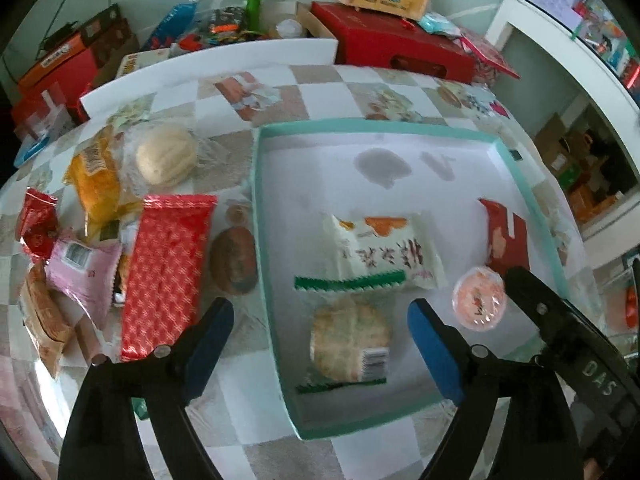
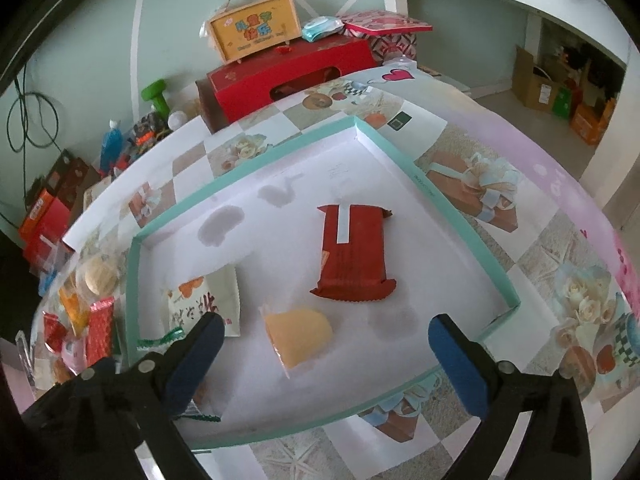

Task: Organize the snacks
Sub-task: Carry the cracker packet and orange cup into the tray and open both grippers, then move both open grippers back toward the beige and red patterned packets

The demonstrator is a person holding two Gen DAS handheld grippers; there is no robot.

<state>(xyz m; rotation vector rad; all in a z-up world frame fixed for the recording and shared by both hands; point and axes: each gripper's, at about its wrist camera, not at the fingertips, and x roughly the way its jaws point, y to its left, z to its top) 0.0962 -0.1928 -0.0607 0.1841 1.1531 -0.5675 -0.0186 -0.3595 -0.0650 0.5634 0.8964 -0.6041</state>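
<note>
- Left wrist view: loose snack pile (image 1: 120,232) lies left of the teal tray (image 1: 524,192), on the desk; red packet (image 1: 168,276) runs lengthwise away from the tongs.
- Left tongs (image 1: 320,344) released, empty, nearer the pile.
- Right tongs (image 2: 326,360) released over the tray, jelly cup (image 2: 300,336) lying free between them.

The teal tray (image 2: 460,216) is bare along its far half; a snack pile (image 1: 100,232) crowds the tablecloth beside it.

Glossy plastic snack wrappers (image 1: 168,272), matt cardboard tray (image 2: 460,208), smooth printed tablecloth (image 2: 560,240).
</note>
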